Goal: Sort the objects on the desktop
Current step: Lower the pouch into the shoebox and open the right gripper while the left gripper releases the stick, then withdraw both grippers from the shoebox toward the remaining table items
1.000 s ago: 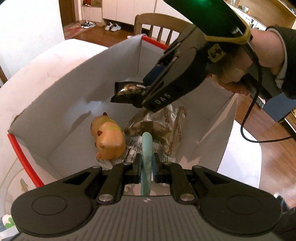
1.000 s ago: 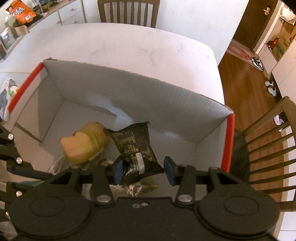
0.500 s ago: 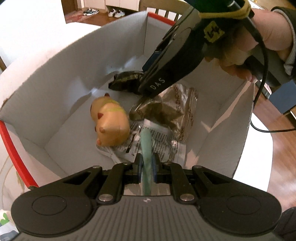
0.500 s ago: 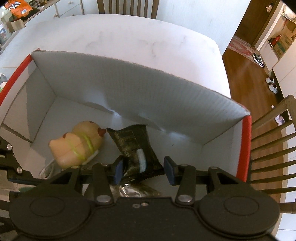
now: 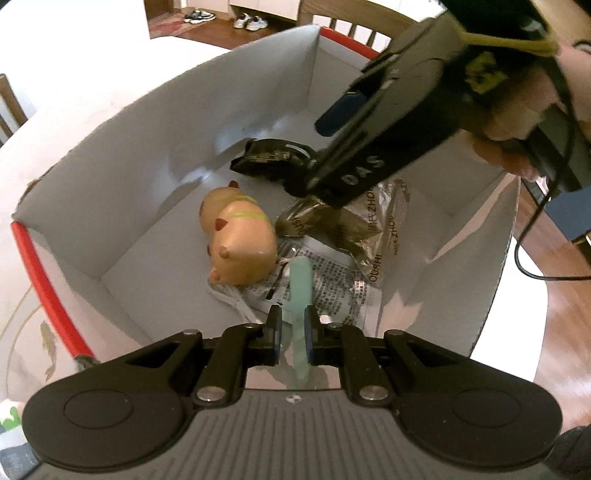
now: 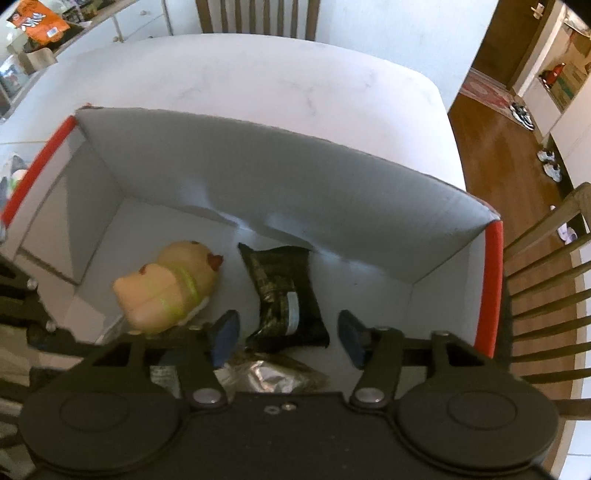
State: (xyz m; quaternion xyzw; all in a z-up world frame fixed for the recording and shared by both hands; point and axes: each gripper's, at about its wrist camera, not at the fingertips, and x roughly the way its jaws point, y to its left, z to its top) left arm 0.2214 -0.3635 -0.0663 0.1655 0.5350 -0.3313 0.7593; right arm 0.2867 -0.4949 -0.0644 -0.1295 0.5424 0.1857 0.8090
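A white cardboard box (image 5: 147, 166) (image 6: 295, 192) with red rims holds a tan pig toy (image 5: 236, 236) (image 6: 170, 288), a foil packet (image 5: 354, 229) and a printed wrapper (image 5: 325, 288). My right gripper (image 6: 288, 334) (image 5: 310, 158) hangs inside the box, its jaws opening. A black snack packet (image 6: 284, 295) (image 5: 269, 155) lies on the box floor between the jaws, clear of both pads. My left gripper (image 5: 291, 325) points down over the wrapper, its jaws just opening. A pale green stick (image 5: 301, 288) still stands between them against the right pad, with a thin gap at the left pad.
The box sits on a white table (image 6: 258, 81). Wooden chairs stand at the far edge (image 6: 258, 14) and at the right (image 6: 546, 277). A hand (image 5: 524, 110) grips the right gripper, and its cable (image 5: 532, 273) hangs over the box's right wall. An orange snack bag (image 6: 37, 24) lies on a counter.
The right jaws have spread and let go of the black packet, which now lies on the box floor. The left jaws have parted slightly around the green stick.
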